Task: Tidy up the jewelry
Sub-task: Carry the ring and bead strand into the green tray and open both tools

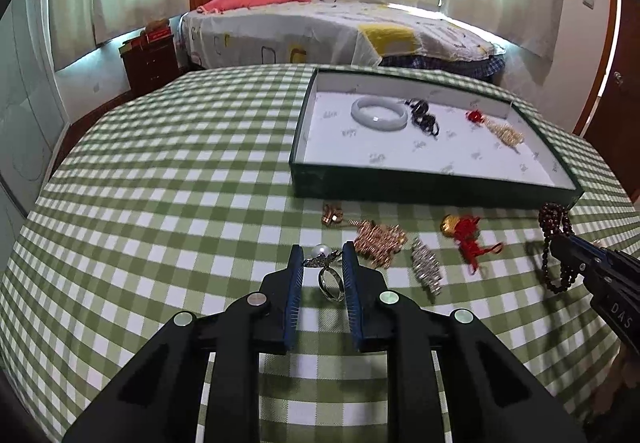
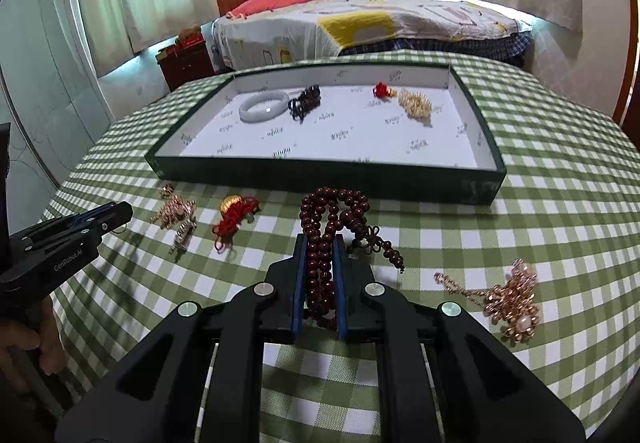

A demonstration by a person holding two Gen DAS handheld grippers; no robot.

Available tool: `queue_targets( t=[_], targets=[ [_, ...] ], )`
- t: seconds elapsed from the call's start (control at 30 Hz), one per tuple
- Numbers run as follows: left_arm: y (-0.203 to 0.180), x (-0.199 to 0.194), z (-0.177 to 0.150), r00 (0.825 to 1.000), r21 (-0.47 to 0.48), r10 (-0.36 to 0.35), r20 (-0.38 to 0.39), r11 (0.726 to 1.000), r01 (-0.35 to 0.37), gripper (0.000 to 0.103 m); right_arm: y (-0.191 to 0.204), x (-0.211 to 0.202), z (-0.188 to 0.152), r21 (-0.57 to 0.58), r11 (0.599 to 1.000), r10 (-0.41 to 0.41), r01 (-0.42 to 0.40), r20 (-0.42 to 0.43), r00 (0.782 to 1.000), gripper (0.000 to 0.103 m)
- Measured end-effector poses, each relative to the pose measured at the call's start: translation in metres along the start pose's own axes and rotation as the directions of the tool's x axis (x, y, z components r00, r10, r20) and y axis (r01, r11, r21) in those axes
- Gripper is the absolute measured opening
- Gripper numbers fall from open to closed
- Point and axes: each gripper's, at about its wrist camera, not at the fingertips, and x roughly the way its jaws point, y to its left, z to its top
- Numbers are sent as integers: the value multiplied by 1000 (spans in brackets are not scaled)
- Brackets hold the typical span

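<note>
A pearl ring (image 1: 325, 263) is seen only in the left wrist view, pinched in the left gripper (image 1: 322, 257) jaws at lower centre. A gold brooch (image 2: 514, 303) at lower right is shown only by the right view, where the right gripper (image 2: 320, 247) jaws are clamped on brown beads (image 2: 322, 239). In the tray (image 2: 320, 179) at upper centre, a white bangle (image 2: 263, 106), black clip (image 2: 306, 100), red charm (image 2: 382, 89) and pale tassel (image 2: 416, 104) are held.

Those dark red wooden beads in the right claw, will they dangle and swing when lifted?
Probably. The string of dark red wooden beads is looped and slack, so it should droop from the right claw. Its knotted tail will likely swing. The round beads might slide between the pads.
</note>
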Motion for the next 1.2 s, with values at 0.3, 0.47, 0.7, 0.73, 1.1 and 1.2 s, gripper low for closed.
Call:
queue_targets(
  t=[0.3,0.47,0.7,0.73,1.1,1.2],
  targets=[
    [-9,-20,28,995,-15,-63,71,998,64,21,-1,-24,24,3,1000,-1,0,85,996,13],
    [-21,-19,52,989,-4,-100,111,995,101,21,-3,-26,50,-13,1000,-9,11,133,991,13],
    [-34,6,91,983,4,-122,139,992,123,21,-6,-6,89,-33,999,-15,21,181,983,13],
    [-37,12,98,982,4,-119,144,993,120,21,-7,-1,93,-33,999,-16,23,184,983,13],
    [-37,83,121,995,-23,-82,61,996,84,21,-20,81,113,-31,999,-36,39,90,995,13],
    [-33,101,120,997,-44,-82,12,996,82,21,-26,101,112,-12,999,-41,41,37,998,13]
  ],
)
